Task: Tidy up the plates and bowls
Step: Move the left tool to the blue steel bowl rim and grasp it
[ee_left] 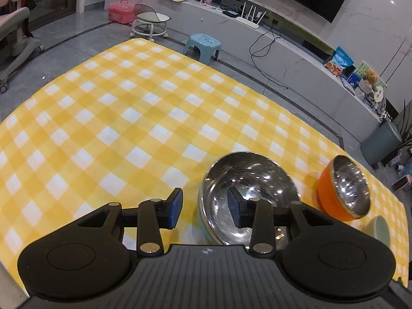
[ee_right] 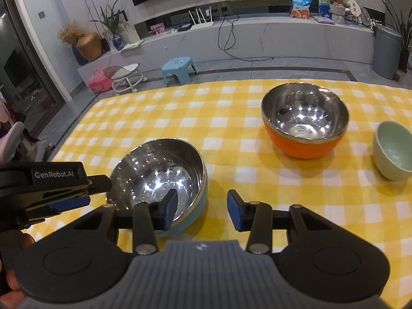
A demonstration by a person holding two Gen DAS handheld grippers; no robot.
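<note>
A steel bowl with a light blue outside [ee_right: 159, 177] sits on the yellow checked tablecloth [ee_right: 231, 118]; it also shows in the left wrist view [ee_left: 247, 195]. My left gripper [ee_left: 204, 207] is open and straddles its left rim, one finger inside the bowl; it shows at the left in the right wrist view [ee_right: 77, 193]. My right gripper [ee_right: 202, 209] is open over the bowl's right rim. A steel bowl with an orange outside [ee_right: 305, 121] [ee_left: 342, 188] and a small pale green bowl [ee_right: 394, 149] [ee_left: 381, 226] stand to the right.
The table's far edge [ee_right: 231, 83] drops to a grey floor with a blue stool [ee_right: 179, 68], a white rolling stool [ee_right: 127, 76] and a pink case [ee_right: 96, 81]. A grey bin [ee_right: 386, 51] stands at the back right by the TV bench.
</note>
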